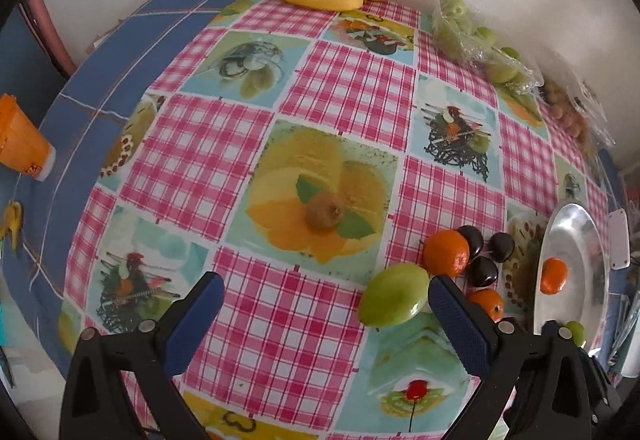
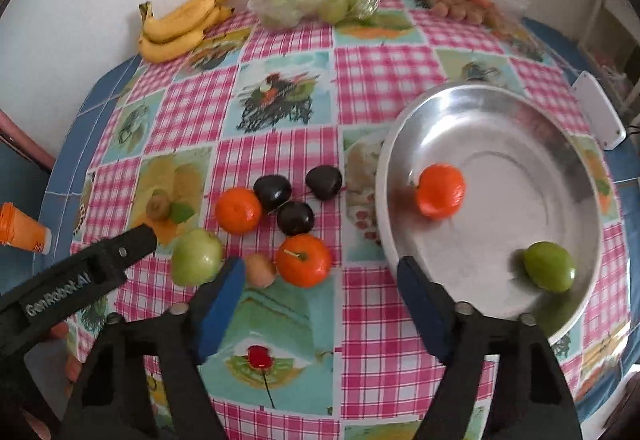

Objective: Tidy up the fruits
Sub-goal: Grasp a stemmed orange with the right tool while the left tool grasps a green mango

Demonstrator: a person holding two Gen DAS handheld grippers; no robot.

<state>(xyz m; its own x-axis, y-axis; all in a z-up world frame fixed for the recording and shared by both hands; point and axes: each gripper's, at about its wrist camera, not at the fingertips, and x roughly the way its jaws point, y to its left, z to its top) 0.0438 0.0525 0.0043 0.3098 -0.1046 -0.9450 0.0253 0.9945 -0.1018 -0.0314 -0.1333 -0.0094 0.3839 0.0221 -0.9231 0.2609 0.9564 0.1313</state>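
A silver plate (image 2: 560,144) holds an orange tangerine (image 2: 440,190) and a green fruit (image 2: 549,266); it also shows in the left wrist view (image 1: 580,224). On the cloth lie a green apple (image 2: 196,257), two tangerines (image 2: 238,210) (image 2: 303,260), three dark plums (image 2: 295,217), a brown kiwi (image 2: 157,205) and a tan fruit (image 2: 260,270). My left gripper (image 1: 324,302) is open, the green apple (image 1: 394,294) by its right finger; it shows from outside in the right wrist view (image 2: 136,240). My right gripper (image 2: 320,286) is open and empty, above the cloth.
Bananas (image 2: 180,26), a bag of green fruit (image 2: 316,2) and a bag of brownish fruit (image 2: 468,6) line the far wall. An orange cup (image 2: 22,228) lies at the left edge. A white device (image 2: 598,116) sits right of the plate.
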